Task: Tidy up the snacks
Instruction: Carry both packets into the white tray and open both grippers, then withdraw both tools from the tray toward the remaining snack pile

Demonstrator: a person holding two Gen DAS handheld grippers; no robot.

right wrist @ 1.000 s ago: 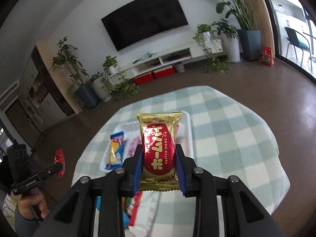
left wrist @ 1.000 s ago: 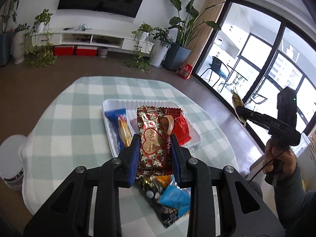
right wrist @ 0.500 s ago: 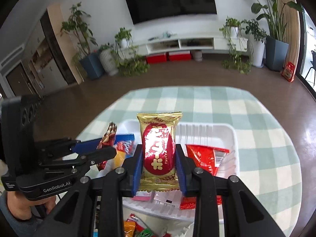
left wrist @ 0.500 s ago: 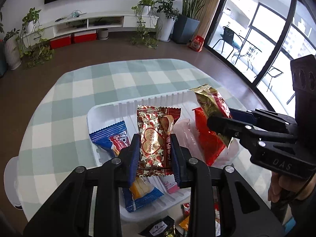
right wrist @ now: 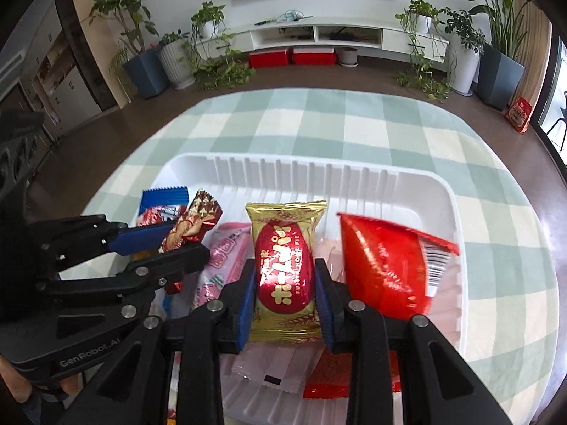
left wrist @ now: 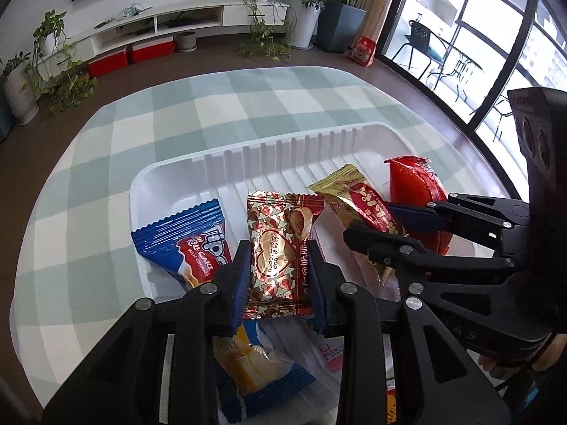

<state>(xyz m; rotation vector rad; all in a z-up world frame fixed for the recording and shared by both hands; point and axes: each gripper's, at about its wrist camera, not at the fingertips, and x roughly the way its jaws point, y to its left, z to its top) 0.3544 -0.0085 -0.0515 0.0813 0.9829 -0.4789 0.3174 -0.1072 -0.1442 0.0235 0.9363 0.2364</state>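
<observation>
Left wrist, fingers angled down, gripping snack

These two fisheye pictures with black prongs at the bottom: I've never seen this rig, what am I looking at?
No robot arm here: a person holds a two-finger tool in each hand, and a camera on each looks forward along its fingers. One picture is the left wrist view, the other the right wrist view, so each tool also shows up at the side of the other's picture.

The left tool is shut on a red and gold heart-patterned snack. The right tool is shut on a gold packet with a red oval. Both are held above a white ribbed tray on a green checked tablecloth. Lying in the tray are a blue milk cake packet, a red pouch and a pink packet.
</observation>
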